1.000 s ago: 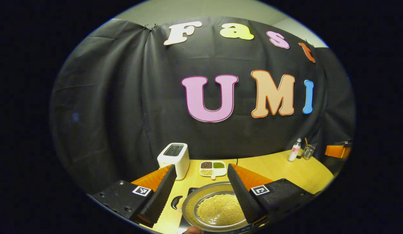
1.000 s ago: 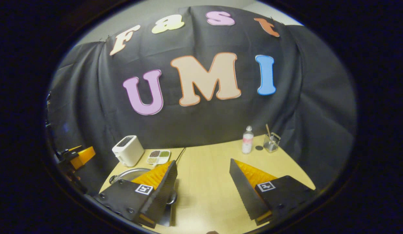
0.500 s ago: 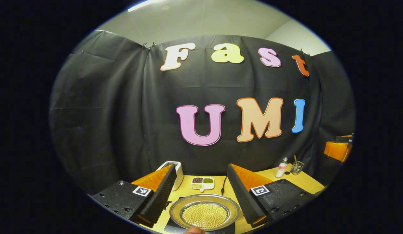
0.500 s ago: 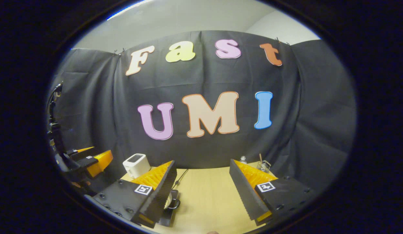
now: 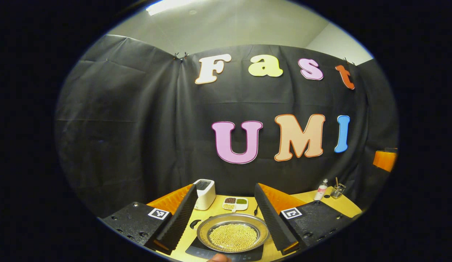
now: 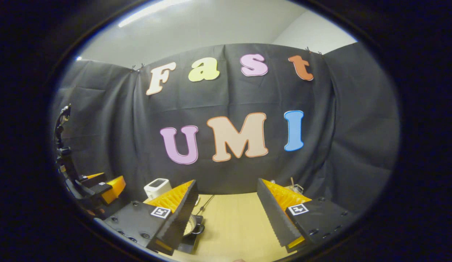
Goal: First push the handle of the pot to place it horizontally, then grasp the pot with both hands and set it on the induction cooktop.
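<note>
As the pot point(image 5: 232, 237) of pale beans sits on the dark cooktop point(image 5: 196, 250), the placing looks finished. The left gripper point(image 5: 224, 213) hovers above it, fingers spread and holding nothing. The right gripper point(image 6: 226, 213), likewise spread and empty, hangs over bare table point(image 6: 231, 225), the pot at its left. A toaster point(image 5: 204, 189) stands behind.

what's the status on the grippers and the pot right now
Both grippers, left and right, jaws open, holding nothing. Pot of beans sits on the induction cooktop. Nothing in the way.
</note>
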Tool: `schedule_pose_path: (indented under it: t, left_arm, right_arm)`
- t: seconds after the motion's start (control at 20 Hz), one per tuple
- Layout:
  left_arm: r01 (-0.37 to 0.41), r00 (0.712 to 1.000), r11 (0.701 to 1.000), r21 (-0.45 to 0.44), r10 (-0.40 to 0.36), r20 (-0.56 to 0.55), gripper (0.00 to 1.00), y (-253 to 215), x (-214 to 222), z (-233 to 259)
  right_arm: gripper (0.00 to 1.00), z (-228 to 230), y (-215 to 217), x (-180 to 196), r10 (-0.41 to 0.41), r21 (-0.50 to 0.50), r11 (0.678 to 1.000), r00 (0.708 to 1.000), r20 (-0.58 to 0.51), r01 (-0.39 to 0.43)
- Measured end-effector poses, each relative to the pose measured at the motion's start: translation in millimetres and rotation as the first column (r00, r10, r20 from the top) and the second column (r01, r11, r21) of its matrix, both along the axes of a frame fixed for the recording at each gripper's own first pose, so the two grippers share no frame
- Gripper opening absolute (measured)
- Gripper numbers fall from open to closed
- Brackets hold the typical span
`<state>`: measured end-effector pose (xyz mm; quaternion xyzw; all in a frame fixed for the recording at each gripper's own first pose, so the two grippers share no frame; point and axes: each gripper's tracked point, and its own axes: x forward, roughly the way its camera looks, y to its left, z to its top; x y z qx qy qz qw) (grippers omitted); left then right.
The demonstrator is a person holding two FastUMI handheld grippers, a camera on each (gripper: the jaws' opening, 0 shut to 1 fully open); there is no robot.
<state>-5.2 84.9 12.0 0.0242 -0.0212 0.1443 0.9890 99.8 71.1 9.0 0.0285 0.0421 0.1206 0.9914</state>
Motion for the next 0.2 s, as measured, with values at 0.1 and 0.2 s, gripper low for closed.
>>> schedule_pose_path:
  t: [0.1, 0.2]
  left_arm:
    - [-0.017, 1.000, 1.000, -0.014, 0.017, -0.003, 0.96, 1.4, -3.8, -4.4]
    - [-0.035, 0.999, 0.999, -0.022, 0.035, -0.006, 0.93, 3.4, -7.2, -6.9]
  right_arm:
    - [0.93, 2.3, -1.3, 0.6, 0.013, 0.001, 1.000, 1.000, 0.014, -0.013]
    - [0.93, 5.1, 0.6, 2.1, 0.031, 0.008, 0.999, 0.999, 0.025, -0.031]
